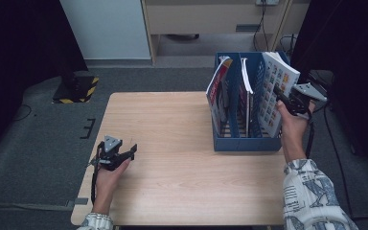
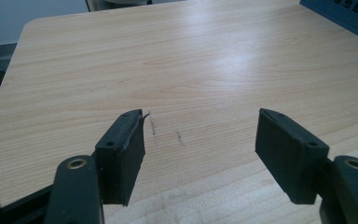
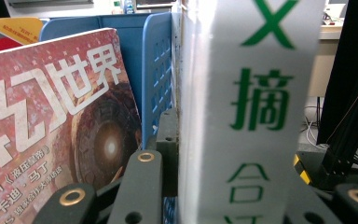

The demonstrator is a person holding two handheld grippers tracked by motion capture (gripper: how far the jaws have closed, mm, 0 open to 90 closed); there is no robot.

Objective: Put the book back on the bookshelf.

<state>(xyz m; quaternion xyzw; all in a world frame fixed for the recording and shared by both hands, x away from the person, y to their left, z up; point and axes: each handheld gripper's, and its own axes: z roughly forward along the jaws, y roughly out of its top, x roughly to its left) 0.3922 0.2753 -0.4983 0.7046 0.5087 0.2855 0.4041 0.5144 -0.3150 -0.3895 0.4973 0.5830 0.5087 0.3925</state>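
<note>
Toward the right edge of the wooden table (image 1: 172,191): one blue file rack (image 1: 242,143), upright, divided into slots. Rightmost slot: one white book (image 1: 275,91) with small coloured pictures on its cover, leaning outward, clamped at its upper edge by the right gripper (image 1: 287,98), jaws nearly closed on it. Left slot: one red magazine (image 3: 51,121). Near the table's front left corner: left gripper (image 1: 133,148), jaws partly open, holding nothing, above bare wood.

Black jaws, brass-ringed screw holes, grey-white patterned sleeves (image 1: 311,199)
</note>
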